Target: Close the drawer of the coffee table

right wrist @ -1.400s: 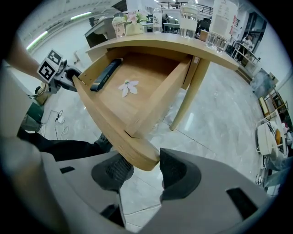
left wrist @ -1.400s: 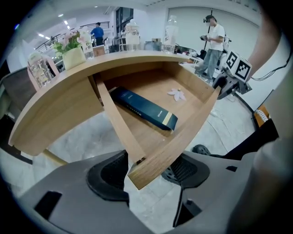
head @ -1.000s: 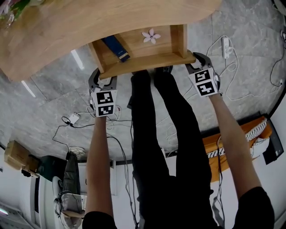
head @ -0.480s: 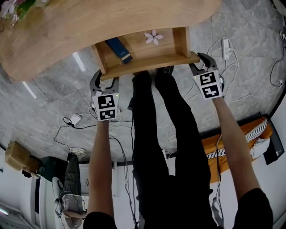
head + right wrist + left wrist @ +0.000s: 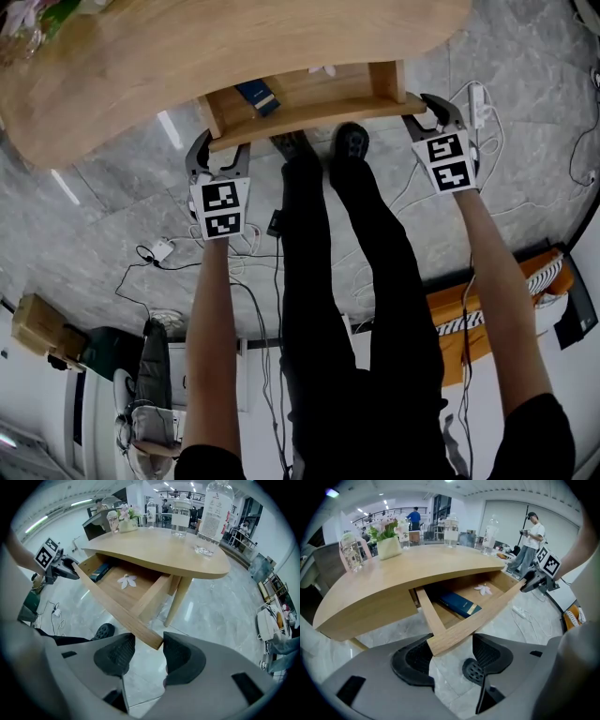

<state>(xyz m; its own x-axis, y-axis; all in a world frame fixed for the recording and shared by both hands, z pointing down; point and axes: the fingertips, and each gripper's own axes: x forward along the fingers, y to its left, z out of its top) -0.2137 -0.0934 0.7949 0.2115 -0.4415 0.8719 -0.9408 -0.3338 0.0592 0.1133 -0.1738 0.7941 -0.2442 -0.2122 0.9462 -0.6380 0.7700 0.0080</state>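
Whereas its flower (image 5: 126, 580) showed fully a second ago, drawer (image 5: 309, 111) now sits further under table (image 5: 187, 56), still part open. Jaws wide, left gripper (image 5: 223, 152) and right gripper (image 5: 429, 108) straddle its front corners; closing advances.

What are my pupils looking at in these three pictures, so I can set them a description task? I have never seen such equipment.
A person holds hand-held tongs in each hand; there is no robot arm. One picture comes from a head camera looking down, the others from cameras riding on the left tongs and right tongs. Both stand open, an end of the open drawer front between their jaws. The drawer holds a blue book and a flower; bottles stand on the coffee table.
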